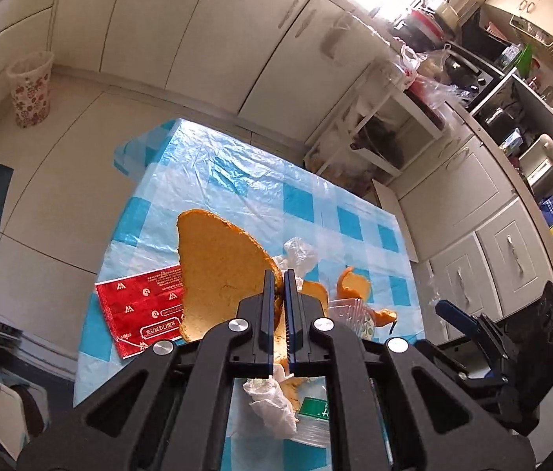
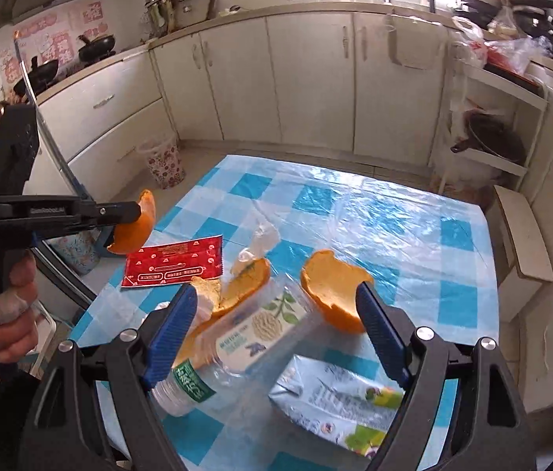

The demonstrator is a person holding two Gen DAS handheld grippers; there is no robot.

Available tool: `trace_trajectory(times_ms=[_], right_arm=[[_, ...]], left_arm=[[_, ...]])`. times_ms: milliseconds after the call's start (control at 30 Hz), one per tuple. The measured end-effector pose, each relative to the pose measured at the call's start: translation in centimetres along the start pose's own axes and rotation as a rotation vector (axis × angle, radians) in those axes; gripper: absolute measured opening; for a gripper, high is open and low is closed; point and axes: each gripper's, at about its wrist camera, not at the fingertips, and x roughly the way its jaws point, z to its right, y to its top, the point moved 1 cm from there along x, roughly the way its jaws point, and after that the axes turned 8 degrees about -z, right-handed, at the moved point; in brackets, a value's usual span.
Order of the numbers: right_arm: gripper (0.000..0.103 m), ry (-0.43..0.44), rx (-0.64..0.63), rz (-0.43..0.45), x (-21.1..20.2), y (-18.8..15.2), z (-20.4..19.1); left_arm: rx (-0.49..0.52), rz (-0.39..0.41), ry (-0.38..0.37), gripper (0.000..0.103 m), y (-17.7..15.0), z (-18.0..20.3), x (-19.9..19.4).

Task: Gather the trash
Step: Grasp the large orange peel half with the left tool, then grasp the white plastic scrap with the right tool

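My left gripper (image 1: 280, 294) is shut on a large piece of orange peel (image 1: 217, 271) and holds it above the blue checked table (image 1: 237, 172); the same held peel (image 2: 135, 227) shows at the left of the right wrist view. My right gripper (image 2: 276, 329) is open over the trash pile: a clear plastic bottle (image 2: 237, 341), a crushed drink carton (image 2: 339, 404), two orange peels (image 2: 335, 294) (image 2: 245, 286), a white tissue (image 2: 204, 306) and a red wrapper (image 2: 174, 263).
A flowered waste bin (image 2: 164, 165) stands on the floor beyond the table's far left corner, also in the left wrist view (image 1: 29, 90). White cabinets (image 2: 308, 78) line the back wall. A shelf rack (image 2: 492, 125) and a stool (image 2: 523, 235) stand to the right.
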Motion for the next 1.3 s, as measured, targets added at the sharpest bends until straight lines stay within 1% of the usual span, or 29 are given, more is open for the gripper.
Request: trace_trajectory(times_ms=[100, 167, 233, 267, 300, 400, 467, 500, 633, 667, 733, 800, 867, 900, 967, 1033, 1067, 1100, 1133, 1167, 1200, 1300], right_arm=[[0.080, -0.054, -0.080, -0.034, 0.2, -0.1, 0.5], [0.080, -0.124, -0.145, -0.075, 0.8, -1.1, 1.3], [0.080, -0.160, -0.191, -0.129, 2.0, -2.1, 2.4], [0.080, -0.157, -0.201, -0.144, 2.4, -2.4, 2.8], [0.080, -0.153, -0.213, -0.156, 2.9, -2.6, 3.1], [0.080, -0.206, -0.294, -0.197, 5.1, -3.2, 2.8], [0.079, -0.225, -0.325, -0.229, 6.0, -3.4, 2.7], [0.078, -0.221, -0.327, -0.228, 5.9, -3.4, 2.6], [0.078, -0.197, -0.309, -0.174, 3.6, -2.7, 2.0], [0.078, -0.175, -0.294, -0.159, 3.0, -2.1, 1.9], [0.078, -0.065, -0.203, -0.133, 2.2, -0.2, 2.1], [0.078, 0.027, -0.103, -0.127, 2.8, 2.2, 2.0], [0.079, 0.080, -0.063, -0.167, 5.0, 4.3, 1.0], [0.079, 0.082, -0.065, -0.195, 6.4, 5.0, 0.1], [0.079, 0.058, -0.062, -0.271, 9.9, 6.3, -1.1], [0.079, 0.073, -0.018, -0.344, 12.9, 7.1, -1.6], [0.072, 0.074, 0.006, -0.375, 14.1, 7.3, -1.7], [0.054, 0.086, 0.020, -0.409, 15.1, 7.3, -1.9], [0.043, 0.093, 0.028, -0.438, 15.8, 7.2, -2.1], [0.020, 0.095, 0.032, -0.452, 16.2, 7.0, -2.2], [0.015, 0.099, 0.038, -0.453, 16.2, 6.9, -2.3], [0.014, 0.130, 0.073, -0.382, 14.2, 6.8, -1.5]], left_arm=[[-0.016, 0.002, 0.014, 0.005, 0.2, -0.6, -0.4], [-0.033, 0.004, 0.000, 0.005, 0.3, -1.1, -0.8], [-0.053, -0.004, -0.060, 0.005, 0.5, -1.7, -1.1], [-0.062, -0.010, -0.094, 0.005, 0.5, -1.8, -1.2], [-0.060, -0.011, -0.103, 0.005, 0.5, -1.8, -1.2], [-0.037, -0.011, -0.091, 0.005, 0.4, -1.2, -1.1], [-0.030, -0.009, -0.075, 0.005, 0.4, -1.1, -1.1], [-0.035, -0.009, -0.074, 0.005, 0.4, -1.2, -1.0], [-0.067, -0.003, -0.073, 0.005, 0.7, -1.9, -1.1], [-0.076, -0.004, -0.075, 0.005, 0.7, -2.0, -1.0], [-0.084, -0.005, -0.081, 0.005, 0.7, -2.0, -0.9], [-0.079, -0.003, -0.081, 0.005, 0.8, -1.8, -0.8], [-0.073, -0.001, -0.076, 0.005, 0.8, -1.6, -0.7], [-0.074, -0.001, -0.076, 0.005, 0.8, -1.6, -0.7], [-0.076, -0.003, -0.071, 0.005, 0.8, -1.6, -0.7], [-0.080, -0.002, -0.069, 0.005, 0.9, -1.8, -0.8], [-0.082, -0.001, -0.069, 0.005, 0.9, -1.9, -0.9], [-0.082, 0.000, -0.068, 0.005, 1.0, -2.0, -0.9], [-0.082, 0.002, -0.068, 0.005, 1.0, -2.1, -1.0], [-0.080, 0.004, -0.067, 0.005, 1.0, -2.2, -1.1], [-0.079, 0.006, -0.067, 0.005, 1.1, -2.2, -1.2], [-0.078, 0.005, -0.071, 0.005, 1.1, -2.3, -1.4]])
